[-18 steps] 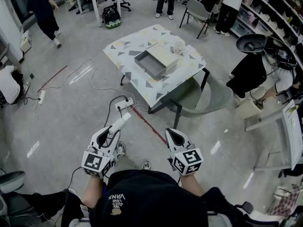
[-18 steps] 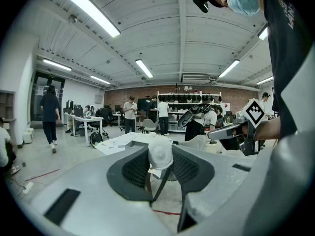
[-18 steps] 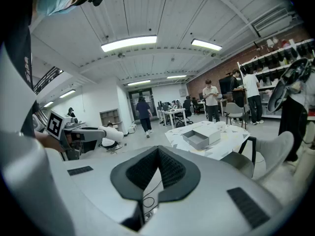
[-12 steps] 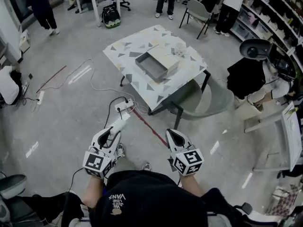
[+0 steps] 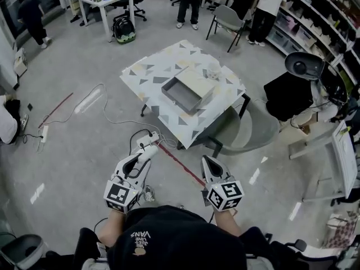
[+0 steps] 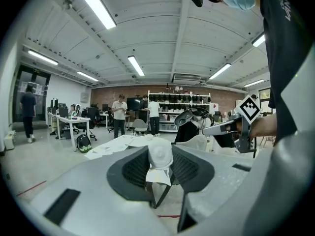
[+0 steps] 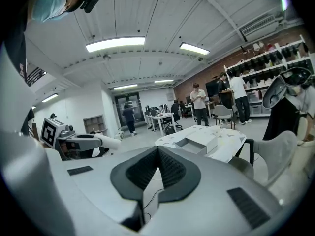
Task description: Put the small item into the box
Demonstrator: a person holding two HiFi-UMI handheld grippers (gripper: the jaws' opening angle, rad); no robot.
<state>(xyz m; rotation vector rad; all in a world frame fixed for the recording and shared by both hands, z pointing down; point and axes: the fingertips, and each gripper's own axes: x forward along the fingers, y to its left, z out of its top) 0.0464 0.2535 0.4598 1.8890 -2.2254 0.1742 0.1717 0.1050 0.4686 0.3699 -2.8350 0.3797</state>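
Grey polished floor point(image 5: 84, 134) fills most of the head view, crossed by one red tape line point(image 5: 183, 162) and a loose white cable that runs to one power strip point(image 5: 147, 139). One bench point(image 5: 146, 72) stands in the middle of the room, covered in a pale sheet with a triangle pattern. One grey shell chair point(image 5: 247, 131) sits tucked at its near right corner. At least three people stand along the far side of the room, well apart from the bench.

One box point(image 5: 188, 89) lies on the bench, a shallow grey tray with a cream part lying partly over it. One small pale lump point(image 5: 212, 72) rests just beside its far corner; what it is cannot be told.

Two tools are held low in front of the person, near each other and well apart from the bench. The left tool point(image 5: 138, 159) pinches one small white item point(image 5: 147, 151) between its pads. In the left gripper view the white item point(image 6: 160, 154) stands upright in the left tool point(image 6: 159, 173), rounded on top with a papery flap below. The right tool point(image 5: 207, 161) is pressed together, its pads meeting with nothing between them, as the right gripper view shows point(image 7: 158, 166).
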